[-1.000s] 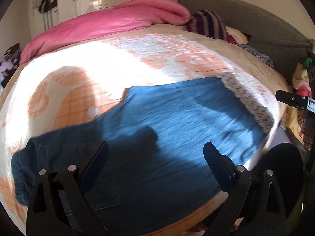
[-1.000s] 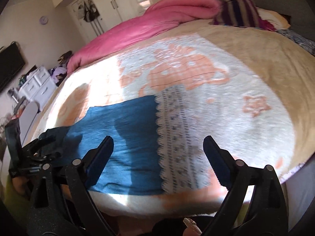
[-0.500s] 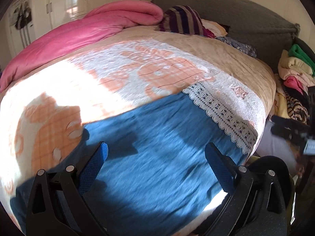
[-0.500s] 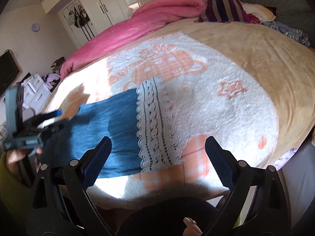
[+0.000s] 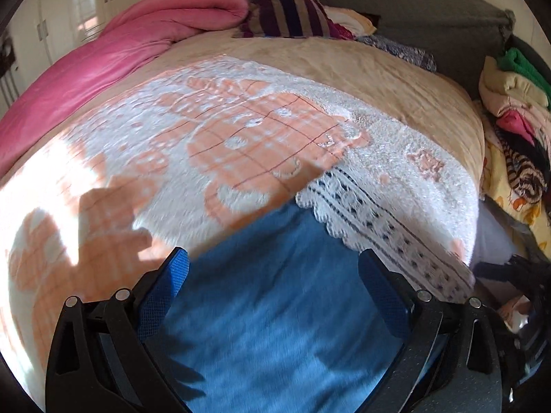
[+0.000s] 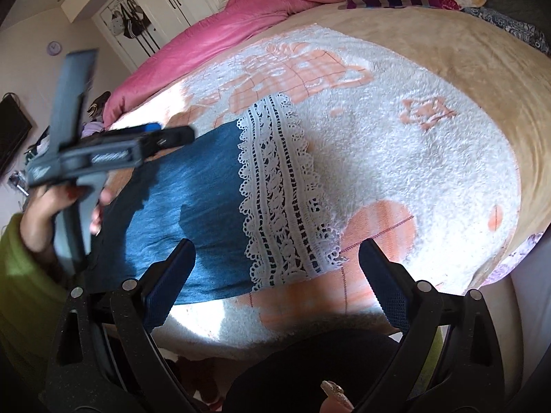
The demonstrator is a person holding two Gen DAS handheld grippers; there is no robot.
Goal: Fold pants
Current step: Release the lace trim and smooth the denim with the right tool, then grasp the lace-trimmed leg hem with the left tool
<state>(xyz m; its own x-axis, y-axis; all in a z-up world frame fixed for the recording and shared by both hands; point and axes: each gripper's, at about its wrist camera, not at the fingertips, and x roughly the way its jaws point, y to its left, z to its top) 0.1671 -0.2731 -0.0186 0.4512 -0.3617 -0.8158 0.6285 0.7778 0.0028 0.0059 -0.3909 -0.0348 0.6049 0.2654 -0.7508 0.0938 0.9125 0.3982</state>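
Note:
Blue pants [image 5: 275,309] with a white lace hem [image 5: 385,227] lie flat on the bed near its front edge; they also show in the right wrist view [image 6: 193,206], lace hem [image 6: 275,199] toward the right. My left gripper [image 5: 272,292] is open and empty, hovering above the blue fabric. It also shows from the side, held in a hand, in the right wrist view [image 6: 165,134]. My right gripper [image 6: 275,275] is open and empty, just above the lace hem at the bed's front edge.
The bed has a white and orange fluffy blanket [image 5: 241,130] over a tan cover. A pink duvet [image 5: 103,55] and striped pillow [image 5: 289,10] lie at the far side. A stack of folded clothes [image 5: 516,103] stands at the right. Wardrobes [image 6: 165,3] stand behind.
My left gripper has swung right along the pants toward the lace hem and come lower over them. My right gripper has moved closer to the hem. Both stayed open.

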